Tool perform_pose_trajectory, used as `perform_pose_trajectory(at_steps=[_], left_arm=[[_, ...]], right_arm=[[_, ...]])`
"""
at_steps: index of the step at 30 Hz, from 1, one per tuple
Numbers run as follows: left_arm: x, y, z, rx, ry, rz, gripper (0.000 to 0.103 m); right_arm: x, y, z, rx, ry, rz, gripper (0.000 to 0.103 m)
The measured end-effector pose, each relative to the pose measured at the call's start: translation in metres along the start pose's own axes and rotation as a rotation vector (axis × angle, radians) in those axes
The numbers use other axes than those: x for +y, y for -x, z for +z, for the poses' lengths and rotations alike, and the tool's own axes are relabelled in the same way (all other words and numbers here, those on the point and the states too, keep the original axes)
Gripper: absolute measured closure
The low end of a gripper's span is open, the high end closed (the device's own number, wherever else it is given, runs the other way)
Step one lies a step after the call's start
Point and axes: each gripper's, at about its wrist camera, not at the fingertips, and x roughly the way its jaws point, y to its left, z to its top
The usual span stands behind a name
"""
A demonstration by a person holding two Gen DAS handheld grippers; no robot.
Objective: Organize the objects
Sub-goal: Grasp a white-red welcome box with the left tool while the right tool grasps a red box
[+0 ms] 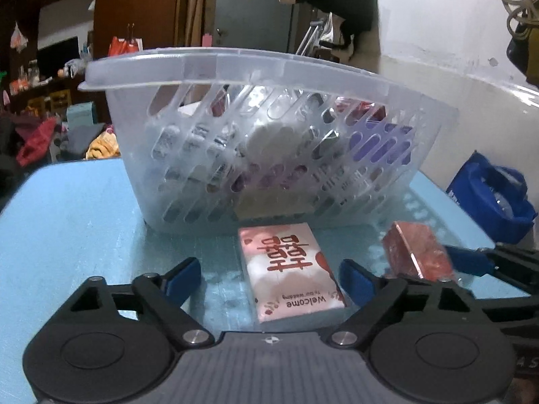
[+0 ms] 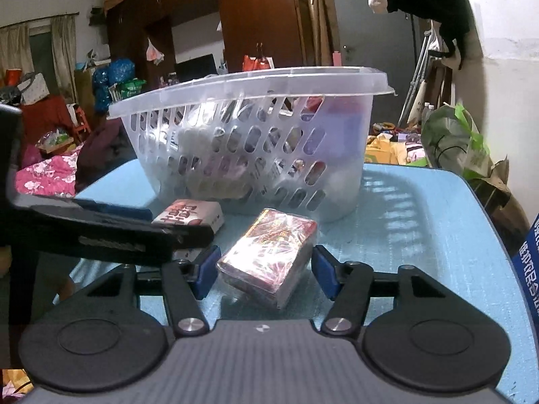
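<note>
Centre frame: basket, already part-filled. Lower centre: pink box between left gripper fingers, red pack between right gripper fingers; both spread, neither gripped. Two items outstanding.

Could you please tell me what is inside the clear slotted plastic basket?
Through the clear slotted plastic basket a purple item, something white and red packaging show. The walls blur them, so what they are stays unclear.

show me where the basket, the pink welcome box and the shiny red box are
basket (image 1: 235, 67): left wrist view, on its front rim.
pink box (image 1: 289, 272): left wrist view, middle of its printed top face.
red box (image 2: 269, 256): right wrist view, middle of its glossy top face.
</note>
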Motion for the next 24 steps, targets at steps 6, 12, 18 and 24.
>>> perform_pose_trajectory(at_steps=[6, 12, 18, 24], left_arm=[[0.006, 0.012, -0.006, -0.032, -0.006, -0.027, 0.045], [0.036, 0.033, -0.014, -0.129, 0.081, -0.226, 0.045], [0.044, 0.039, -0.018, -0.168, 0.101, -0.268, 0.045], [0.035, 0.044, -0.022, -0.212, 0.069, -0.302, 0.045]], right_arm=[[-0.002, 0.001, 0.0, -0.009, -0.011, 0.015, 0.04], [-0.004, 0.005, -0.002, -0.026, -0.021, 0.032, 0.041], [-0.004, 0.007, -0.002, -0.044, -0.015, 0.031, 0.042], [-0.002, 0.011, -0.002, -0.073, 0.002, 0.034, 0.043]])
